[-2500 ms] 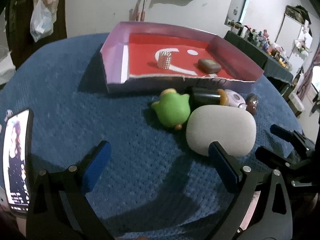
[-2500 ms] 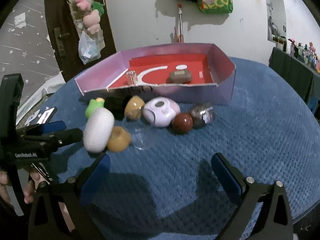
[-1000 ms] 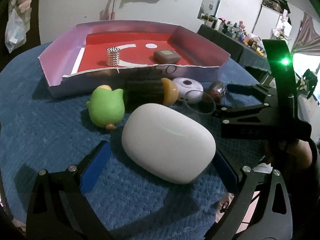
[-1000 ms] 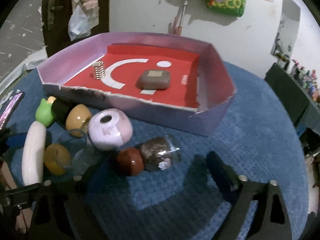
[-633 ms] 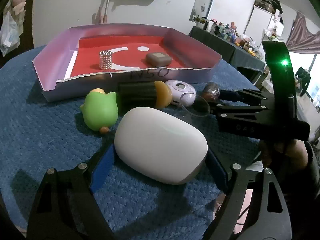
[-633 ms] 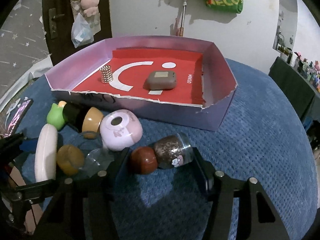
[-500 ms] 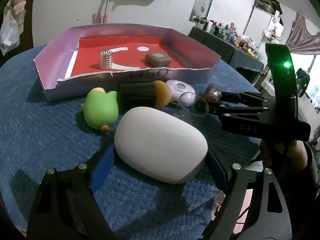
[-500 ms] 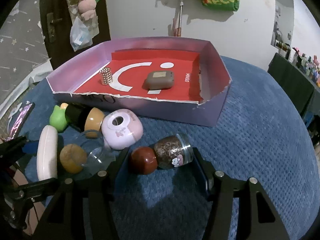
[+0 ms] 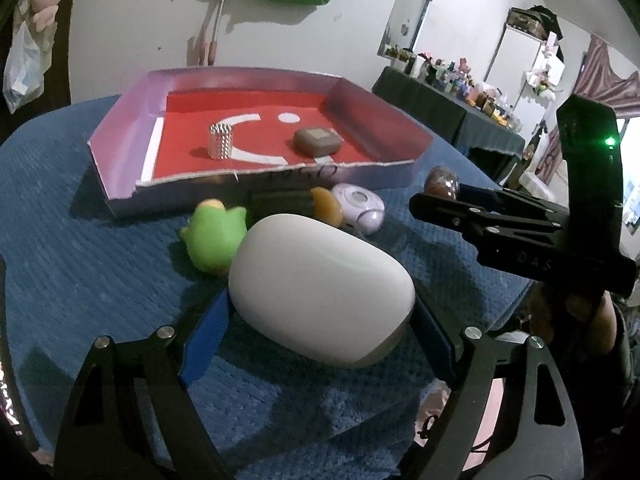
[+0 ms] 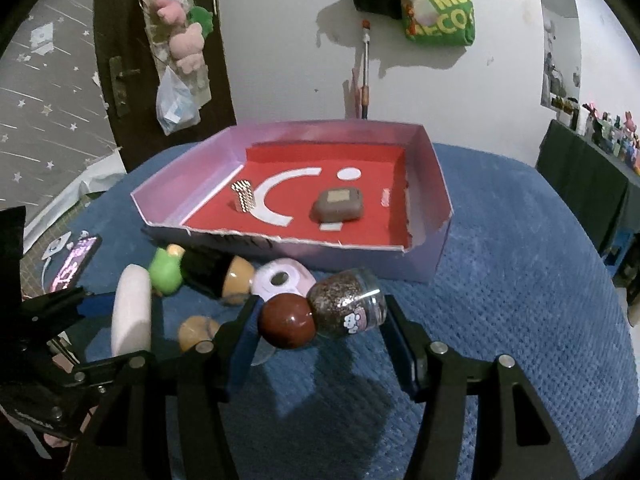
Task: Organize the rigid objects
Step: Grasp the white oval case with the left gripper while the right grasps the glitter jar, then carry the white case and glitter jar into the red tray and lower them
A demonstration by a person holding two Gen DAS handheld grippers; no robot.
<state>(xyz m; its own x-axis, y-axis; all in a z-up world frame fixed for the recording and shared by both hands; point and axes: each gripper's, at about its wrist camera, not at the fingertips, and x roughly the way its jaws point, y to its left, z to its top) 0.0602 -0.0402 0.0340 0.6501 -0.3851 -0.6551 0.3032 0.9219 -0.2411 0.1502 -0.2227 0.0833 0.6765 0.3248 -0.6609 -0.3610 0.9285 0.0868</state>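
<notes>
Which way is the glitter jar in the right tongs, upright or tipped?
Tipped: the glitter jar lies sideways between the right tongs, red cap pointing left.

White wall [image 10: 280, 40], green bag [image 10: 440, 12] hanging; dark door [image 10: 120, 60] at left, cluttered dark table [image 9: 460, 108] to the right.

You see a smooth, matt white case [image 9: 320, 296], a glossy red-brown ball [image 10: 286, 322], a clear glittery jar [image 10: 346, 308], a torn-edged cardboard tray [image 10: 420, 264] and nubbly blue cloth [image 10: 520, 300].
</notes>
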